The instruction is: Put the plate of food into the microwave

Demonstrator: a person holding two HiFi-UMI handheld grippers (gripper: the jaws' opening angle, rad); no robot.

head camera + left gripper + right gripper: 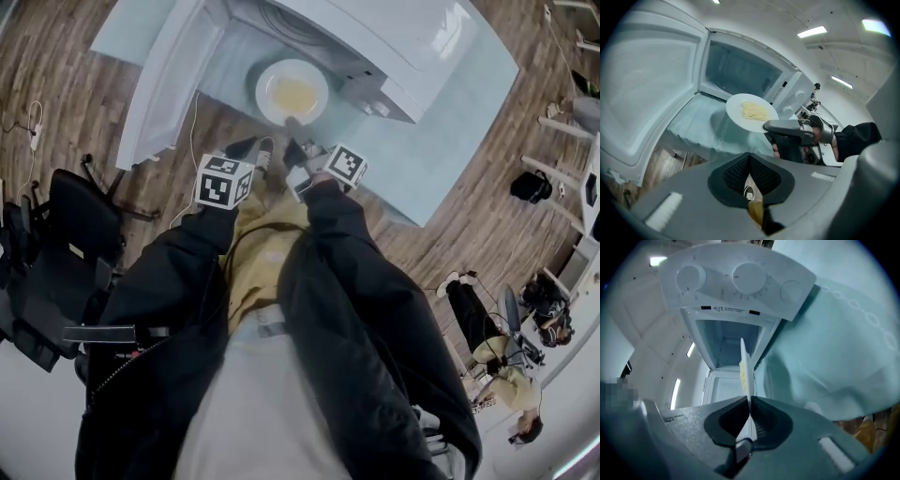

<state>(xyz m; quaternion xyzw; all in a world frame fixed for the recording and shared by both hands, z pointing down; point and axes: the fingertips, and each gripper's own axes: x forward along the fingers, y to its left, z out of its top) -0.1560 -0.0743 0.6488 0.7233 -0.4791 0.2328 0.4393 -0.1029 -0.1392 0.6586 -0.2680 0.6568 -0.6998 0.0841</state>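
Head view, stock of one moment, largest item first.

1. Floor (66, 75): wood planks. A black chair (66, 244) stands off the worktop's left edge. Strip lights (812, 32) on a white ceiling.
2. Worktop (441, 150): covered by a pale cloth and bearing only the microwave.
3. Microwave (375, 37): at the worktop's far side, cavity empty. Its door (164, 84) is swung fully wide past the left edge, probably to leave the opening free for loading.
4. Plate (292, 92): white, carrying a yellow heap of food (295, 94). It is in the air over the cloth, just before the open cavity and not yet inside. It looks level, likely so the food stays put.
5. Right gripper (292, 124): its fingers (724, 423) pinch the plate's near rim, which shows edge-on between them, leaving the far rim free to enter first.
6. Left gripper (749, 157): fingers (733, 176) pressed together on nothing. It hangs beside the right one, seemingly idle.
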